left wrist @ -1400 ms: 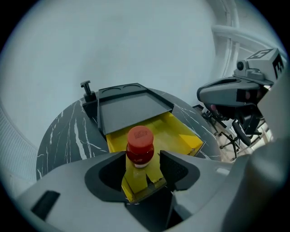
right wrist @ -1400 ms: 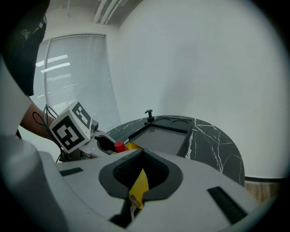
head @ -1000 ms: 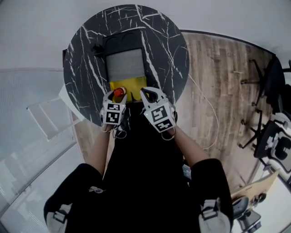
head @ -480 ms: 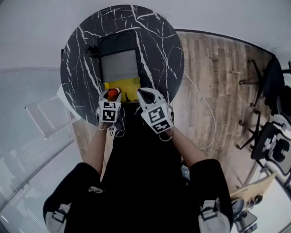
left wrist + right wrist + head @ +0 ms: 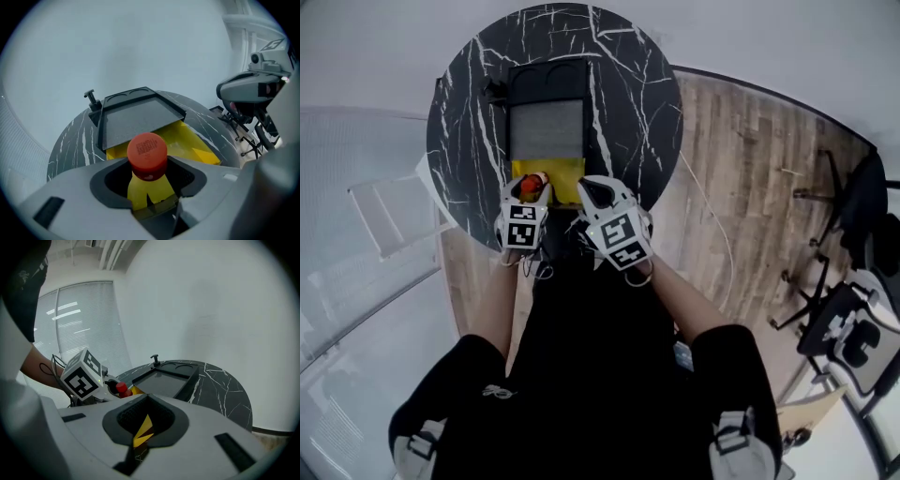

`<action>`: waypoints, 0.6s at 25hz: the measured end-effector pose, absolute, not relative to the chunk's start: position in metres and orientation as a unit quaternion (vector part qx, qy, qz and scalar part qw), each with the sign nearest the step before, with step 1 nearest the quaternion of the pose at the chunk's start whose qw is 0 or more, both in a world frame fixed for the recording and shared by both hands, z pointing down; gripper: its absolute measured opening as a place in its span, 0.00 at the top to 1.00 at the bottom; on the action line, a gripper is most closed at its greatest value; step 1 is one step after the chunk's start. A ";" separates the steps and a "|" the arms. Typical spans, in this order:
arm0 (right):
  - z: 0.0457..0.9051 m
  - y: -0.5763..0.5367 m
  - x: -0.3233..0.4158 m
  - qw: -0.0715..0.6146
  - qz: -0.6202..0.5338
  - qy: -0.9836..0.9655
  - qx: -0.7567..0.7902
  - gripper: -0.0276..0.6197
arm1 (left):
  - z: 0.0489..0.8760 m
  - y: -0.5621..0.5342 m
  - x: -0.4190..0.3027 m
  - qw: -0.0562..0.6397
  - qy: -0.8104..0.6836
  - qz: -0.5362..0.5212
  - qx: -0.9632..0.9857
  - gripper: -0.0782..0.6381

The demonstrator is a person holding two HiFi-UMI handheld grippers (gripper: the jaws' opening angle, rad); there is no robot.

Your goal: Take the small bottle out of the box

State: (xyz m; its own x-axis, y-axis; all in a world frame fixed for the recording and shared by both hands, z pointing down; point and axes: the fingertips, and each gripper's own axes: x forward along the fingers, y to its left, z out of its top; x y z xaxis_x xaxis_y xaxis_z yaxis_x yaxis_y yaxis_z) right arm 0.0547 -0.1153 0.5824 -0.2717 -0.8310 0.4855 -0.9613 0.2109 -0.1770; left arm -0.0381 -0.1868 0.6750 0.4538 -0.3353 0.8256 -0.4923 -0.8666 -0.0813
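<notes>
Small bottle (image 5: 147, 152), yellow with a red cap, is gripped just below the cap by the left claw (image 5: 149, 174), whose jaws are clenched on it. It is held at the near edge of the box (image 5: 546, 80), a black case with a yellow inside, which lies on the round black marbled desk (image 5: 642, 103). The right claw (image 5: 142, 423) is closed on nothing, just beside. The lifting-out step is judged under way. Next, the bottle needs carrying clear of the box and setting upright on bare desk.

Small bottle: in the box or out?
Bottle gripped in left tongs over the yellow box's near edge; fully clear, cannot tell.
</notes>
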 end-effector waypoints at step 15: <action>0.558 -0.137 0.049 0.133 0.184 -0.808 0.544 0.96 | 0.604 -0.172 -0.012 0.110 -0.308 0.378 0.866 0.59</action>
State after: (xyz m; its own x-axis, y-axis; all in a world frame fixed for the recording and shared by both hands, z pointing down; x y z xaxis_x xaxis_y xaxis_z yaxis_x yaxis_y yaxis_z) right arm 0.0486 -0.1368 0.5584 -0.3724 -0.8306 0.4141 -0.9280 0.3402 -0.1522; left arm -0.0116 -0.1724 0.6037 0.5233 -0.4504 0.7234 -0.6174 -0.7855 -0.0424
